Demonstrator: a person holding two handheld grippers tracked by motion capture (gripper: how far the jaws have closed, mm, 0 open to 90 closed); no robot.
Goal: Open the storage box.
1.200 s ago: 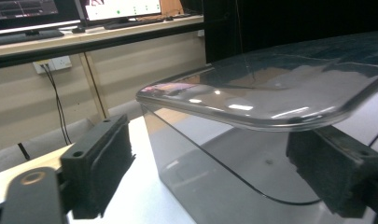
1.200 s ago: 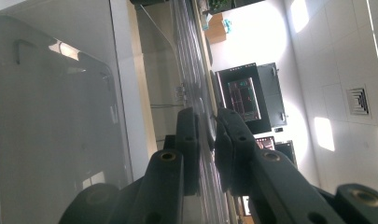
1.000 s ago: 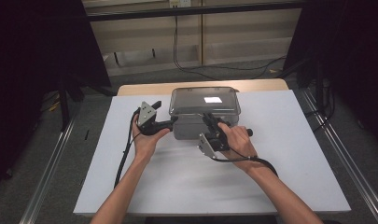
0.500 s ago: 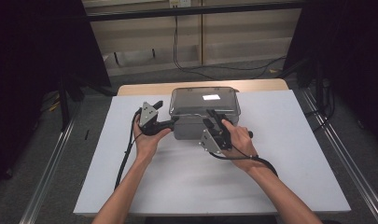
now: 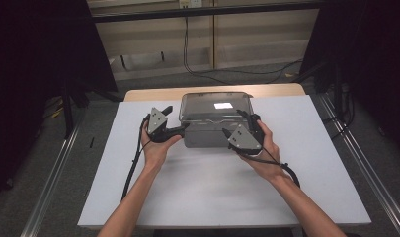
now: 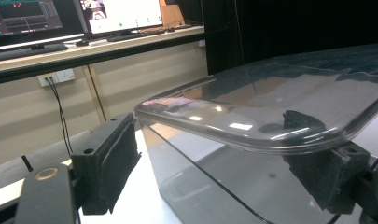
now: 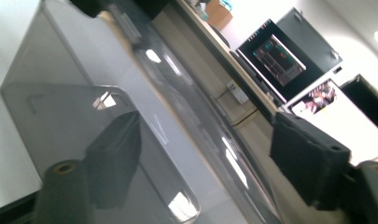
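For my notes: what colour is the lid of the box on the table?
The lid is clear with a grey smoky tint, seen best in the left gripper view.

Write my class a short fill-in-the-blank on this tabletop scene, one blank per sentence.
1. The grey box stands on a ____ sheet.
2. Its lid is ____ plastic.
3. The left tongs are at the box's ____ side in the high view.
4. Both tongs' jaws stand ____; the right tongs have just been opening.

Missing: white; clear; left; open
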